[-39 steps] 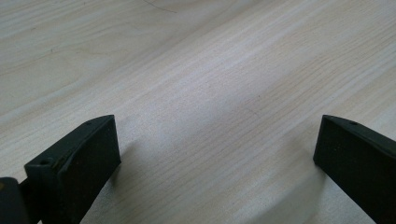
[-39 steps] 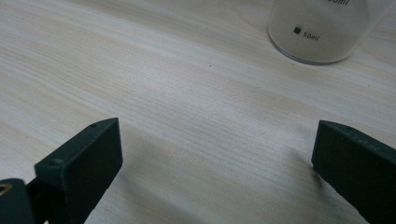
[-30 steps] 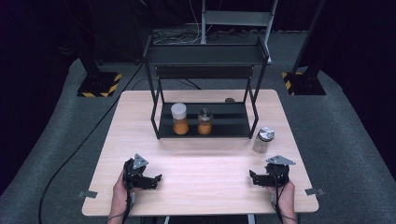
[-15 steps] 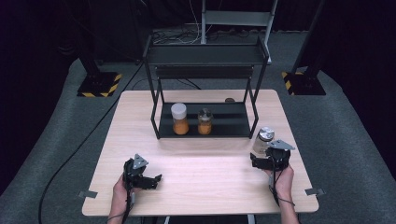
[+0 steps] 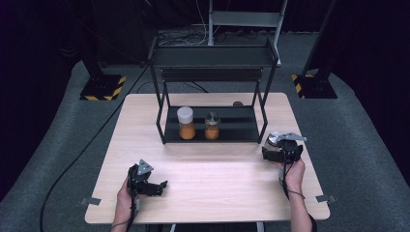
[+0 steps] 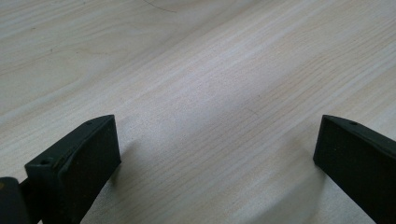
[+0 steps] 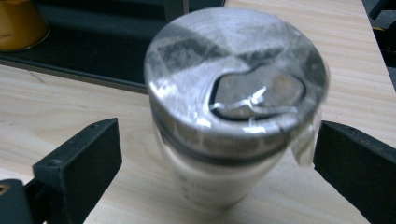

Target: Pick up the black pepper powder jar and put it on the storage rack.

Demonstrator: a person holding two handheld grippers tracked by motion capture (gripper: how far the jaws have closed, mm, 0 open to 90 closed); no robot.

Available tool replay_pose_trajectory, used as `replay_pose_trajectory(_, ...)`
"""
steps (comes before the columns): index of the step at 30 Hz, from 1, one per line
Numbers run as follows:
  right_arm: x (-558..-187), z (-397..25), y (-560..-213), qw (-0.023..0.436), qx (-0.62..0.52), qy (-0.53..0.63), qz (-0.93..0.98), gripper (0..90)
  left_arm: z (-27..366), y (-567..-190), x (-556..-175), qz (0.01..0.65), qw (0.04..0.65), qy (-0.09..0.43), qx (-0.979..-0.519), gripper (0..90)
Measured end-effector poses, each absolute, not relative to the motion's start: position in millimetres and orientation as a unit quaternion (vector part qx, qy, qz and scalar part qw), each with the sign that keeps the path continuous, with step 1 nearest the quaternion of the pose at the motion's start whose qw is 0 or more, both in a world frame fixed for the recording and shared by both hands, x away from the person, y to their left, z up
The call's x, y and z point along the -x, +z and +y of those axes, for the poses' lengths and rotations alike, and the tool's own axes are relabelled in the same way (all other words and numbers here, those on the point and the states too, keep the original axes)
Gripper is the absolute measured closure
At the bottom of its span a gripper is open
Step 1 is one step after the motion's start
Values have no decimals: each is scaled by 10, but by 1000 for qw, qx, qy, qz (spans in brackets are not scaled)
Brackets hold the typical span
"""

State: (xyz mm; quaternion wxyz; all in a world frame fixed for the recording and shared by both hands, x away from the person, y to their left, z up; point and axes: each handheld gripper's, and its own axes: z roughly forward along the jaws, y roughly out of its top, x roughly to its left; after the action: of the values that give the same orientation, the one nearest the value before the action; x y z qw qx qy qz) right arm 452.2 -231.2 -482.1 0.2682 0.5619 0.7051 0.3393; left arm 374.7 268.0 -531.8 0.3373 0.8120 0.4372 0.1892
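Left gripper (image 5: 155, 186) low at the near left of the table (image 5: 212, 193), held in a hand (image 5: 124, 199), jaws spread wide over bare wood with nothing between them. Ahead of it and off toward the other gripper, a black rack (image 5: 212, 128) on the table, its lower shelf carrying a white-capped jar of orange contents (image 5: 185, 123) and, just beside that, a smaller jar with a metal lid (image 5: 212, 125). Right gripper (image 5: 273, 151) farther over, at the rack's near right corner, jaws apart and not closed on anything. Between those jaws, upright on the wood, a jar with a silvery lid (image 7: 236, 77) under clear wrap, white below the lid; gaps visible at both sides, no contact with either jaw. Behind it in the right gripper view, the rack's dark shelf edge.
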Motion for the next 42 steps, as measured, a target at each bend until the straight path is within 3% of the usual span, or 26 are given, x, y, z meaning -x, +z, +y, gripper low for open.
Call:
replay_pose_trajectory(18,-4719,-2274,-4964,252,-550,330,725,5,2681,-5318,-3749,437,338,189,-812,4)
replay_pose_trajectory(24,-4738,-2314,-4988,247,-555,341,717,242,2681,-5318,-3750,437,338,188,-812,4)
replay_pose_trajectory(27,-4736,-2325,-5010,244,-557,348,713,286,2682,-5317,-3749,437,337,189,-813,4)
replay_pose_trajectory(42,-4706,-2304,-5034,263,-558,352,704,299,2682,-5317,-3749,437,337,189,-812,4)
